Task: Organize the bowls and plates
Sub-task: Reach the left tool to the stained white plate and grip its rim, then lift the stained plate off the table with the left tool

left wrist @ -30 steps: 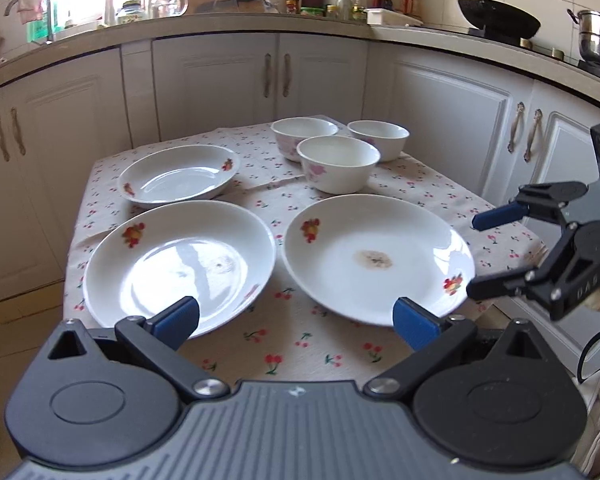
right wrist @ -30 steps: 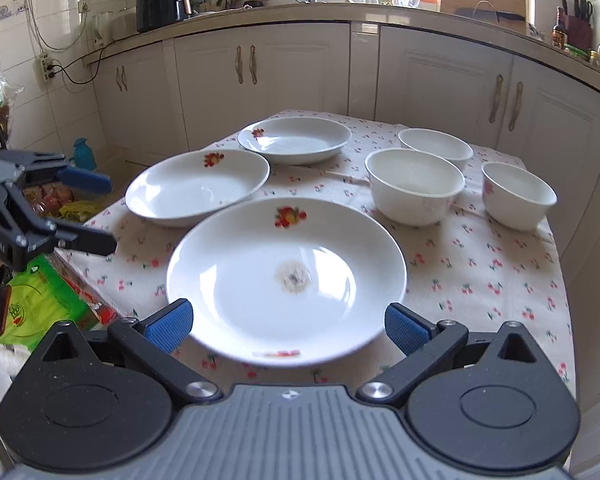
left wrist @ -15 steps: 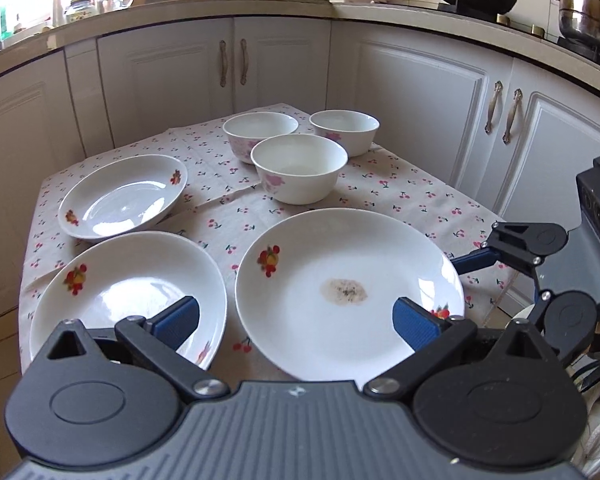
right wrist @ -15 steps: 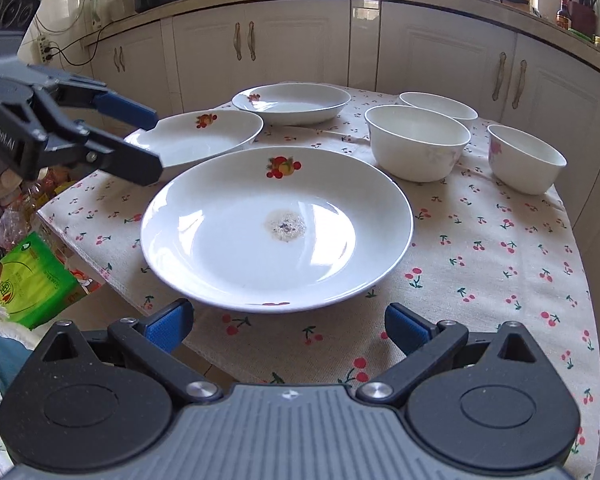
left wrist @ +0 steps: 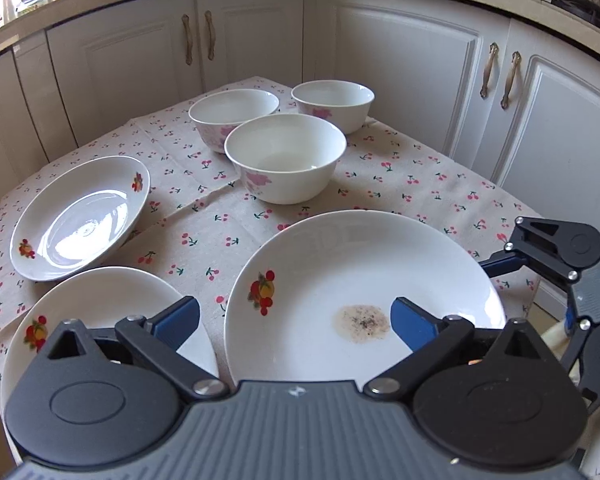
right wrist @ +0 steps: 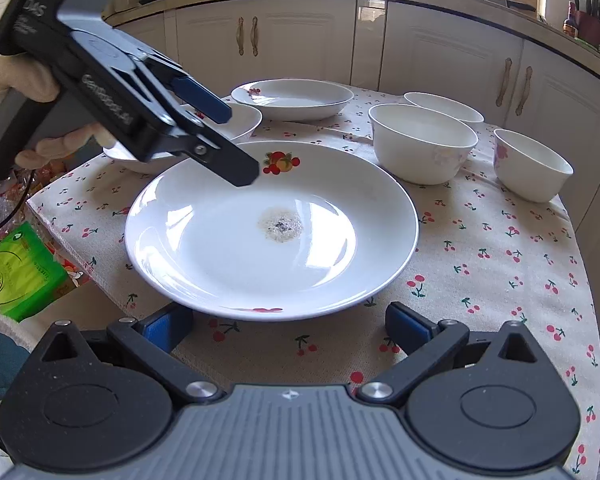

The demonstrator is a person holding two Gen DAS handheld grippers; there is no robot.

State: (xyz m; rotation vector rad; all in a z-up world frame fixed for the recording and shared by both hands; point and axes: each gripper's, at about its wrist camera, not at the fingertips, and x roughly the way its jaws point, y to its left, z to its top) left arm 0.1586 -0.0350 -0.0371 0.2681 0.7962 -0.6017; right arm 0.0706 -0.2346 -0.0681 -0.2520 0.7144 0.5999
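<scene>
Blue-padded left tool [left wrist: 294,322], released, hangs over the big plate [left wrist: 360,276] at the near edge of the tabletop [left wrist: 420,176]; right tool [right wrist: 286,330], also released, sits just short of its near rim. Glazed ware: stiff, slick, breakable, fairly heavy. Grip the thin rim. Two plates lie left; three bowls [left wrist: 286,156] far.

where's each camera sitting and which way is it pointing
Left wrist: rides the left tongs, open over the stained plate, facing the three bowls and cabinets; right tongs show at right.
Right wrist: rides the right tongs, open at the table's near edge, facing the same plate; left tongs and gloved hand at upper left.
Shared: stained plate, bowls, cherry tablecloth.
</scene>
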